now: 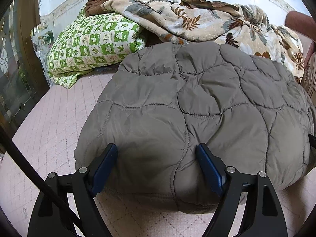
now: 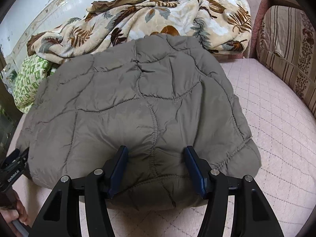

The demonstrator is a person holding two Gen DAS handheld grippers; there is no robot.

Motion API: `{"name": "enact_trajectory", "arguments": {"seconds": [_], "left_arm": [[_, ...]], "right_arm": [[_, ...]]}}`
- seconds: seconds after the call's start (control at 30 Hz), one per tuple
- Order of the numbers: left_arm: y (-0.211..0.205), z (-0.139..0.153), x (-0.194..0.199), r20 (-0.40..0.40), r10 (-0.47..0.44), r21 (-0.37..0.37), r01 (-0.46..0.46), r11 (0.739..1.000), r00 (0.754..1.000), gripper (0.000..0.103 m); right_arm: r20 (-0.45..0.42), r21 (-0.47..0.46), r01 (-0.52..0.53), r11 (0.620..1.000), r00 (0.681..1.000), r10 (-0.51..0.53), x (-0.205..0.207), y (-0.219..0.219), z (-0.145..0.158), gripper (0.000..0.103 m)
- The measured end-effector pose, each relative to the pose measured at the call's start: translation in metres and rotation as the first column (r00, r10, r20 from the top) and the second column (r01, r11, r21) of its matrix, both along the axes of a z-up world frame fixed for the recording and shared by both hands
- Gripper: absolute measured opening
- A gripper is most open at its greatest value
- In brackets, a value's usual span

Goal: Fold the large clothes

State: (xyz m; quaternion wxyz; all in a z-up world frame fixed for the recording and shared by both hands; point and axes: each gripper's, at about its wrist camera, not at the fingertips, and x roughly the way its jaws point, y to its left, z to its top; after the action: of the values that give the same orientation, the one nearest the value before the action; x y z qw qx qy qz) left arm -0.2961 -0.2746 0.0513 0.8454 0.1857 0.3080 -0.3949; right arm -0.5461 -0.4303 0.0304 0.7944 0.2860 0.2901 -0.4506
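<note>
Pink quilted bed (image 2: 276,130) carries the folded grey jacket (image 2: 138,102) near its front edge; left gripper (image 1: 157,154) and right gripper (image 2: 156,156) straddle its puffy near fold with jaws apart, which could spring open.

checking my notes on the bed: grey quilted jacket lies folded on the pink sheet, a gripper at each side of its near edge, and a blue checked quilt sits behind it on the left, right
Not quite: the checked quilt is green and white, not blue, as the left wrist view shows. The rest holds: the grey quilted jacket lies folded on the pink sheet, with the left gripper and right gripper at its near edge.
</note>
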Motion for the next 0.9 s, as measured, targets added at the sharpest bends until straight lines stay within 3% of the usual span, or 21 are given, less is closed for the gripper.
{"name": "enact_trajectory", "arguments": {"seconds": [0.13, 0.3, 0.4, 0.47, 0.5, 0.53, 0.63, 0.8, 0.9], "left_arm": [[0.011, 0.014, 0.012, -0.092, 0.015, -0.051, -0.02, 0.999, 0.996, 0.082], [0.036, 0.026, 0.039, -0.234, 0.068, -0.11, -0.095, 0.989, 0.97, 0.082], [0.057, 0.023, 0.067, -0.381, 0.098, -0.134, -0.16, 0.978, 0.919, 0.082], [0.079, 0.013, 0.092, -0.531, 0.116, -0.165, -0.236, 0.958, 0.839, 0.082], [0.085, 0.009, 0.099, -0.573, 0.118, -0.171, -0.259, 0.951, 0.811, 0.082], [0.095, 0.0, 0.109, -0.644, 0.119, -0.176, -0.298, 0.938, 0.756, 0.082], [0.109, -0.016, 0.122, -0.743, 0.109, -0.169, -0.344, 0.924, 0.66, 0.082], [0.127, -0.037, 0.129, -0.828, 0.114, -0.158, -0.423, 0.892, 0.549, 0.082], [0.128, -0.043, 0.129, -0.848, 0.1, -0.165, -0.439, 0.883, 0.521, 0.082]], "right_arm": [[0.076, 0.012, 0.015, 1.0, 0.997, -0.016, -0.019, 0.003, 0.016, 0.064], [0.2, 0.059, 0.096, 0.994, 0.974, -0.106, -0.061, 0.0, 0.028, 0.064], [0.264, 0.116, 0.144, 0.983, 0.949, -0.17, -0.088, -0.003, 0.027, 0.067], [0.293, 0.152, 0.171, 0.973, 0.933, -0.21, -0.103, -0.004, 0.024, 0.069], [0.308, 0.174, 0.183, 0.968, 0.923, -0.23, -0.109, -0.004, 0.022, 0.071], [0.332, 0.207, 0.194, 0.959, 0.908, -0.256, -0.117, -0.005, 0.019, 0.072], [0.397, 0.299, 0.225, 0.927, 0.854, -0.335, -0.137, -0.007, 0.006, 0.077], [0.481, 0.464, 0.233, 0.855, 0.744, -0.463, -0.161, -0.008, -0.023, 0.079], [0.525, 0.509, 0.205, 0.836, 0.696, -0.49, -0.164, -0.008, -0.034, 0.079]]}}
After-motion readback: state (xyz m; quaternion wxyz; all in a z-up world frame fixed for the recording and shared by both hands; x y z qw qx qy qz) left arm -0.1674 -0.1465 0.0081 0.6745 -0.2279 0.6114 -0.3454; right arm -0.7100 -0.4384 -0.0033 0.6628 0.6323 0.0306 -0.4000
